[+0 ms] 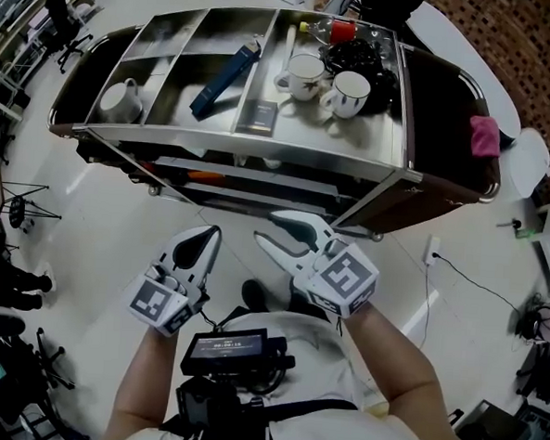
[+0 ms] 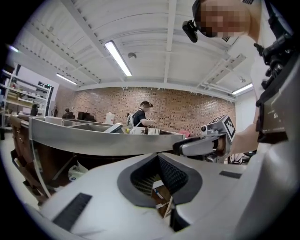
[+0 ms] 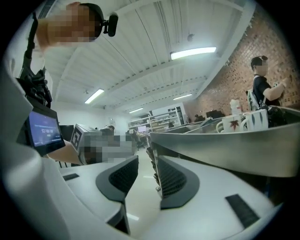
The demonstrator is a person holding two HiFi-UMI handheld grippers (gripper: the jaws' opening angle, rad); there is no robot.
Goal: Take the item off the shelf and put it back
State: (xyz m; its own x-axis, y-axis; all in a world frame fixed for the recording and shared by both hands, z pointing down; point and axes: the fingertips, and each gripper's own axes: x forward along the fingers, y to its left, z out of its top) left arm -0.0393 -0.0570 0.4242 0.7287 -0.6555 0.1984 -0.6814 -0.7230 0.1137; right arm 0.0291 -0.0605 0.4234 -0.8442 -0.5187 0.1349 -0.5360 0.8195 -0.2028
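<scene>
Closest in, a black screen unit rides on the person's chest, and just beyond it both tools hang short of the cart, neither one over its steel top yet. Left gripper is clenched, pads tip to tip with nothing caught in them. Right gripper is released, jaws partway apart with only floor showing through the gap, so nothing is grasped on either side. Up at twelve o'clock from the tools lies the compartmented top, and everything to pick from sits there. There's a long dark blue box in the middle bay and a small dark box just off its lower end at four o'clock. Two white mugs stand further right, and a white jug is away at ten o'clock. The task doesn't name the item, so the choice is open. The small dark box is dead ahead of the right gripper at twelve and looks the nearest reach. The blue box sits at about eleven o'clock from that gripper and straight ahead of the left one. It lies slanted, long axis running seven to one o'clock, far end up by the divider. My read: the right gripper, being the open one, is better placed to go in. For the blue box it would have to close across the narrow side, along the ten-to-four line.
</scene>
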